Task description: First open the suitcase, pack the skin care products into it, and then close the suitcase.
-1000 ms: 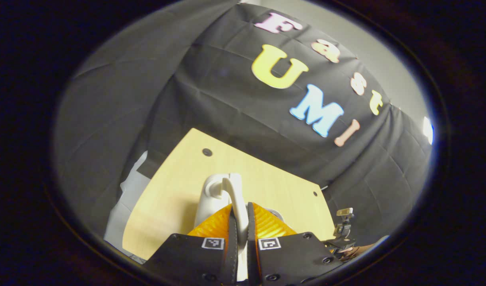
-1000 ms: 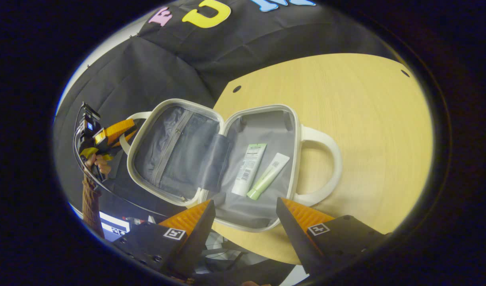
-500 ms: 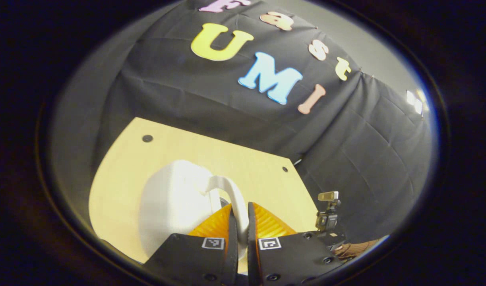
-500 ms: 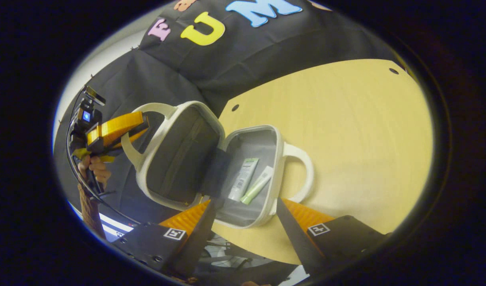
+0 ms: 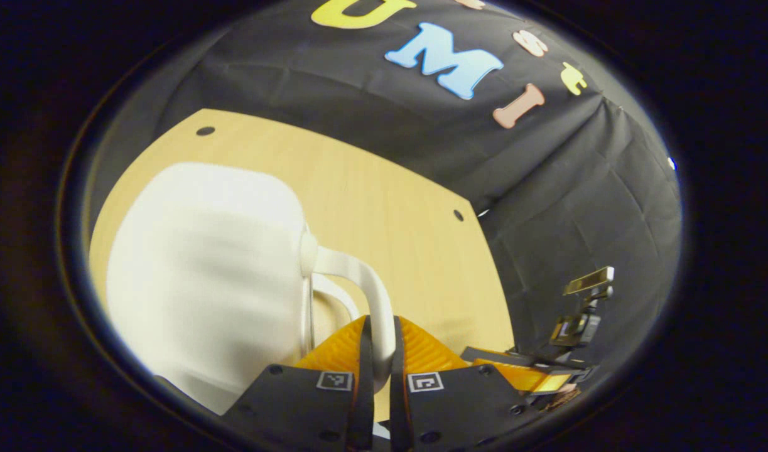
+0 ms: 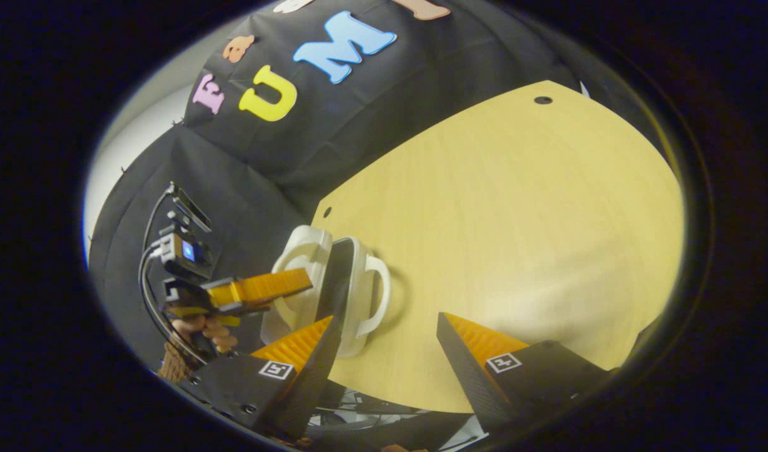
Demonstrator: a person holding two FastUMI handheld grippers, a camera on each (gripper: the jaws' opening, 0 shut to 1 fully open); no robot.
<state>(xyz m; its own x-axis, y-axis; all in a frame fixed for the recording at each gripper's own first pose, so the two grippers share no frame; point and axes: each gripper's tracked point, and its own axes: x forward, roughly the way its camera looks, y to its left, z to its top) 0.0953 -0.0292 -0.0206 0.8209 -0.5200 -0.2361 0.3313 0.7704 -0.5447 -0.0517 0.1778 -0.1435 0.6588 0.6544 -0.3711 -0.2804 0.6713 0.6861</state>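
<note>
The left claw (image 5: 378,351), clamped on the lid handle (image 5: 365,289), has swung the suitcase (image 6: 333,289) nearly shut; the right claw (image 6: 387,345) hangs open; only final closing remains.

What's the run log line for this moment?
phase: closing suitcase | left gripper: shut on lid handle | lid: nearly down, narrow gap | right gripper: open, holding nothing | table

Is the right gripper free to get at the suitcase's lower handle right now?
Probably yes. The right gripper is open and empty, the lower handle lies just ahead of it, and only bare table lies between them.
</note>
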